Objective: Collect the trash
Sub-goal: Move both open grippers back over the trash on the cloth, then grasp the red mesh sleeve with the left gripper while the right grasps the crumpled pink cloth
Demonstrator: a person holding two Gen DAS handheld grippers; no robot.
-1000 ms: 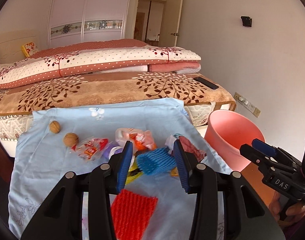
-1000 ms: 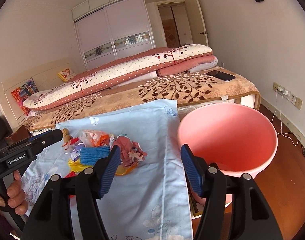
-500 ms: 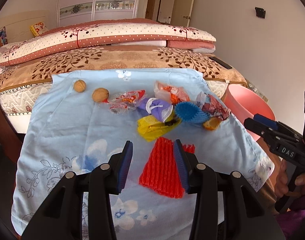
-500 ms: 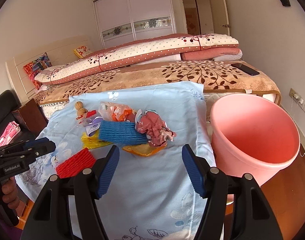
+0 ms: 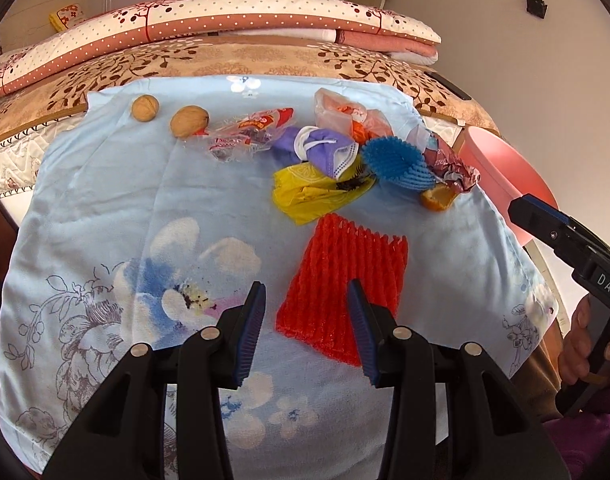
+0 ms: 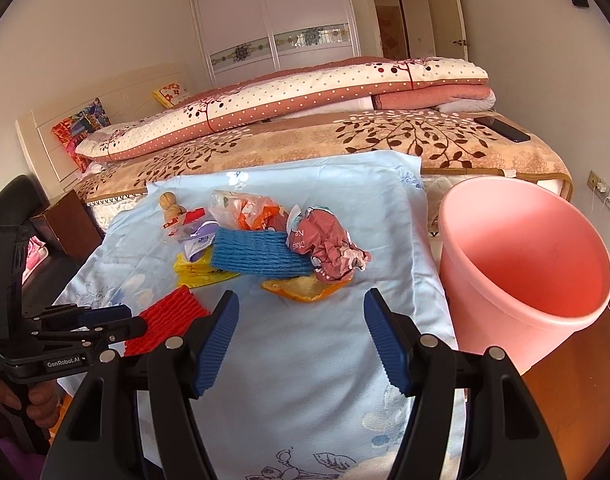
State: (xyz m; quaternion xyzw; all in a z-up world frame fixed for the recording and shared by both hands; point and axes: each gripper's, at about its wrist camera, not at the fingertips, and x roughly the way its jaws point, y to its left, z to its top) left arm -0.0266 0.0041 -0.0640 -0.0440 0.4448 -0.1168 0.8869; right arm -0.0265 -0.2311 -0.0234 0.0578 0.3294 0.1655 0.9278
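Trash lies on a light blue floral cloth (image 5: 105,208): a red foam net (image 5: 341,276), a blue foam net (image 5: 397,164), a yellow bag (image 5: 309,192), a purple mask (image 5: 325,148), wrappers and an orange peel (image 5: 437,198). My left gripper (image 5: 307,308) is open, low over the near edge of the red net. My right gripper (image 6: 301,320) is open and empty, just short of the orange peel (image 6: 305,290). The pink bin (image 6: 525,264) stands to the right of the cloth.
Two walnuts (image 5: 145,108) (image 5: 189,120) sit at the far left of the cloth. A bed with folded quilts (image 6: 305,96) and a phone (image 6: 501,128) lies behind. A dark chair (image 6: 21,208) is at left.
Both grippers pulled back and tilted down over the cloth. The left one went from around the blue net to the near edge of the red net. Both stayed open.
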